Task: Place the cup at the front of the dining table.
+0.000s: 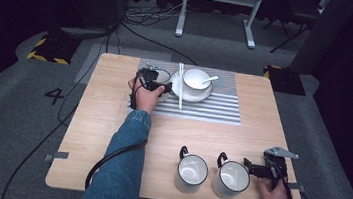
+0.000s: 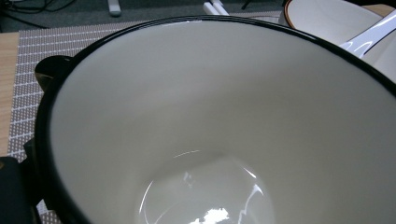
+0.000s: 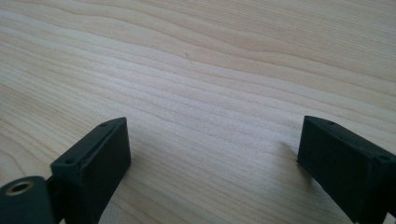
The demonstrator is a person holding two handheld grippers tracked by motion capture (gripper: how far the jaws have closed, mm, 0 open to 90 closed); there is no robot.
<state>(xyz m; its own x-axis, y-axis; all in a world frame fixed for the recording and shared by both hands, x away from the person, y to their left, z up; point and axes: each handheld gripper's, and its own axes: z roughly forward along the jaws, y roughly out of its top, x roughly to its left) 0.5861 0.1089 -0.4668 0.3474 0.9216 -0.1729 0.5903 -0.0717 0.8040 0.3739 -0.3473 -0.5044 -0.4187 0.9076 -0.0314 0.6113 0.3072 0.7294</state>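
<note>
High view: left gripper (image 1: 158, 85) at a white mug (image 1: 163, 77) w/ black rim on the striped placemat (image 1: 213, 109); can't tell if the pads actually press on the rim. Left gripper view looks straight into that mug (image 2: 224, 121), rim right up against the cam. Just right of the gripper: bowl (image 1: 197, 79) on a plate w/ spoon, chopsticks (image 1: 180, 85) between. Right gripper (image 1: 256, 169) rests on bare table (image 3: 196, 70), jaws wide apart, nothing between; two mugs (image 1: 191, 173) just beside its tips.

In the left gripper view the mug (image 2: 224, 116) runs past the bottom and right edges, hiding the jaws. In the high view the left gripper (image 1: 158, 85) covers most of it.
</note>
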